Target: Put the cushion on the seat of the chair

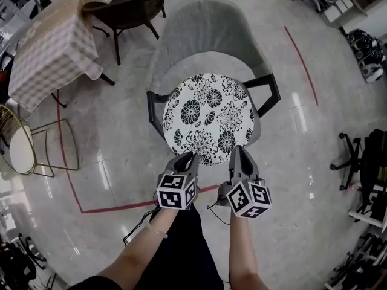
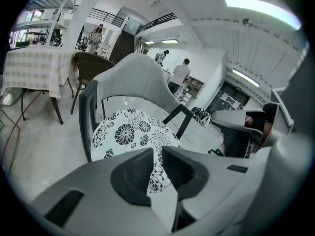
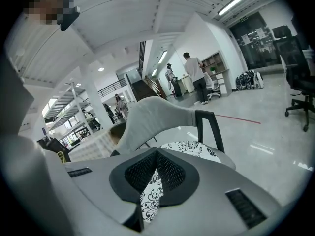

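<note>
A round white cushion (image 1: 211, 116) with black flowers lies flat on the seat of the grey armchair (image 1: 205, 29), which faces me. Both grippers hover side by side at the cushion's near edge. The left gripper (image 1: 191, 156) has its jaws a narrow slit apart, with nothing between them. In the left gripper view (image 2: 157, 151) the cushion (image 2: 130, 132) lies beyond and below the tips. The right gripper (image 1: 237, 150) has its tips together (image 3: 156, 152). The cushion's pattern (image 3: 192, 149) shows past them and through the gap under the tips. The chair back (image 3: 152, 114) rises behind.
A table with a checked cloth (image 1: 54, 41) and a dark chair (image 1: 130, 8) stand at the far left. A wire-frame stool (image 1: 24, 144) is on the left. Red tape (image 1: 121, 207) runs across the floor near my feet. An office chair (image 1: 357, 156) stands on the right.
</note>
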Demonstrator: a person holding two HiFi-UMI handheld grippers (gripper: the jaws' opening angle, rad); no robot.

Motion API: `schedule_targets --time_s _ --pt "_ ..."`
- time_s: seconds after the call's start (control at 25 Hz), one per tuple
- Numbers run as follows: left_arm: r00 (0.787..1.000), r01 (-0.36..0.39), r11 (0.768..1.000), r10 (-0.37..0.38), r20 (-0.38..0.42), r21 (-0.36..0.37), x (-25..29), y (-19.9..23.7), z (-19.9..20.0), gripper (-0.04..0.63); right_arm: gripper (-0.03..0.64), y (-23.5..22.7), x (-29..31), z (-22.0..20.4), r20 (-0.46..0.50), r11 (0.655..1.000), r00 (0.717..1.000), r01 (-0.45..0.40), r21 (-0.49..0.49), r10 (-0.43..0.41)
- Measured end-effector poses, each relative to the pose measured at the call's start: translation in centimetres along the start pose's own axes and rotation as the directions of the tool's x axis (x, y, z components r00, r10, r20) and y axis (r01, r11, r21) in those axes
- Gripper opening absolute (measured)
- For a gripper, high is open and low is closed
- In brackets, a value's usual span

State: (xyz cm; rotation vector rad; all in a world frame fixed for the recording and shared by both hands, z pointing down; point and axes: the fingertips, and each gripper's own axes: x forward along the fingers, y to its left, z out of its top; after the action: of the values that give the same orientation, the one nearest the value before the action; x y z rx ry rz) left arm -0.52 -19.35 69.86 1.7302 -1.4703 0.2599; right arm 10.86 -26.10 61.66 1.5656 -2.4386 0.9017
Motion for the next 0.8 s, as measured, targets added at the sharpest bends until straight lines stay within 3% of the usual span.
schedule_targets --time_s 0.2,0.4,0.56,0.8 --pt "0.999 0.032 0.999 -0.032 0.041 0.016 -1.4 -1.6 2.9 0.020 0.015 1.5 -0.6 2.1 0.021 1.000 1.000 -0.012 -0.007 0.012" --pt "0.994 0.068 0.997 -0.072 0.085 0.042 -2.6 -3.1 6.3 0.020 0.015 2.9 -1.2 4.2 0.047 1.000 0.999 -0.017 -0.014 0.018" --pt "0.982 0.106 0.988 -0.122 0.144 0.111 -4.6 -5.1 9.7 0.018 0.015 4.3 -2.4 5.7 0.084 1.000 0.996 -0.007 -0.014 0.009" --pt "0.953 0.171 0.956 -0.222 0.208 0.237 -7.5 -9.0 15.0 0.018 0.015 7.1 -4.4 8.7 0.171 1.000 0.985 -0.018 -0.017 0.021"
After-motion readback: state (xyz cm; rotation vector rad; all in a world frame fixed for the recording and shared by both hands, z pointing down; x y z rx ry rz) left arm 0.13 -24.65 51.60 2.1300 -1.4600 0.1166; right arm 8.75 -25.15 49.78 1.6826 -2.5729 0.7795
